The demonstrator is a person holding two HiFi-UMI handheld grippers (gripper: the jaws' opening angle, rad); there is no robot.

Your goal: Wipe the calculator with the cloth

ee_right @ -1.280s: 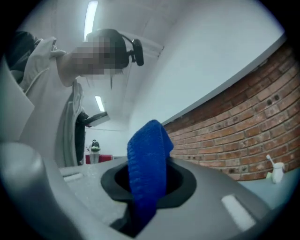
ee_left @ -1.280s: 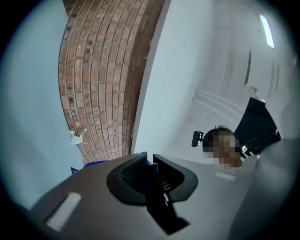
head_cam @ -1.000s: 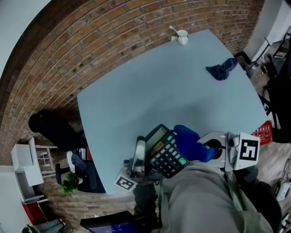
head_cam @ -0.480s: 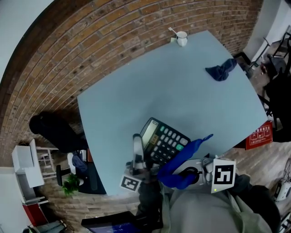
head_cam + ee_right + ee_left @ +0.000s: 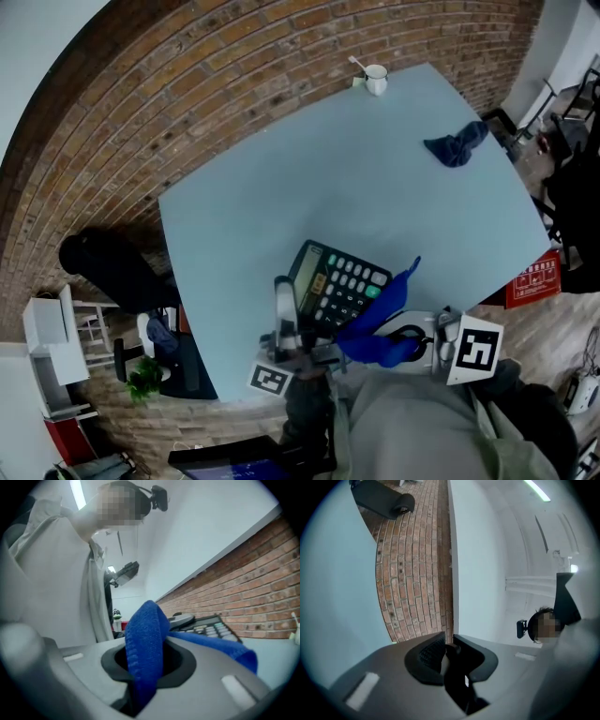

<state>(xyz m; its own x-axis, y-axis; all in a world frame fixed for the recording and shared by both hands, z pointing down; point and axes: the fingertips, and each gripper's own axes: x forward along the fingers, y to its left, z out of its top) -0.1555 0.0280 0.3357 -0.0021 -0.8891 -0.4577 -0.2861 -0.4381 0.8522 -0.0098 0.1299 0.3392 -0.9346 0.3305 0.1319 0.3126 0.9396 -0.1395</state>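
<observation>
A black calculator (image 5: pixel 330 281) with pale keys and one green key is held tilted above the table's near edge. My left gripper (image 5: pixel 285 302) is shut on its left edge; in the left gripper view the calculator (image 5: pixel 457 681) shows edge-on as a dark slab between the pads. My right gripper (image 5: pixel 398 343) is shut on a bright blue cloth (image 5: pixel 380 317), which lies along the calculator's lower right edge with a tip pointing up. In the right gripper view the blue cloth (image 5: pixel 145 644) bulges out of the jaws, with the calculator (image 5: pixel 206 624) just beyond it.
A pale blue table (image 5: pixel 319 178) stands against a brick wall (image 5: pixel 187 84). A second, darker blue cloth (image 5: pixel 457 142) lies crumpled at the far right, and a white cup (image 5: pixel 376 77) with a spoon stands at the far corner. A black chair (image 5: pixel 112 267) is at the left.
The blue cloth has slid off the keypad toward the calculator's lower right edge as my right gripper drew back. The calculator has tipped, showing more of its keys.
</observation>
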